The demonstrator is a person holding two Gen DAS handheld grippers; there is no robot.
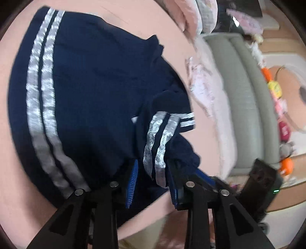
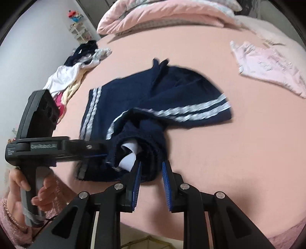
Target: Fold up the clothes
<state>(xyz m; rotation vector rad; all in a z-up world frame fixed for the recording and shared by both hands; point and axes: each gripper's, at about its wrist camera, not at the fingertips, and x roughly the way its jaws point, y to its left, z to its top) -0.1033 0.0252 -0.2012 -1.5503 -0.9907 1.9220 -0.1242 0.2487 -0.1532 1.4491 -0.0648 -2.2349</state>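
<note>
At the far left edge of the pink bed sheet [image 2: 229, 153], near the grey wall, lies a heap of unfolded clothes in navy, white, cream and magenta [image 2: 74, 72]. Nearer, at the left of the right wrist view, a hand [image 2: 24, 193] in a fuzzy pink sleeve grips the handle of the black left gripper [image 2: 107, 153]. Its fingers reach sideways into the near bunched end of the navy blue knit garment with paired silver-white stripes [image 2: 172, 95], and they appear to be pinching that fabric. In the left wrist view the blue ribbed pads [image 1: 132, 183] stand with striped navy cloth gathered between them.

The garment lies in the middle of the sheet, partly folded, with one striped edge at the left and another running across the right. A white label [image 2: 128, 155] shows at its near rolled end.

The right gripper [image 2: 151, 183] sits at the near edge of that roll. Its blue pads are spread apart, and a fold of navy cloth reaches just between them without being clamped.

At the far right lies a pale pink printed garment [image 2: 267, 70]. A rumpled pink duvet [image 2: 162, 17] is piled along the far side.
</note>
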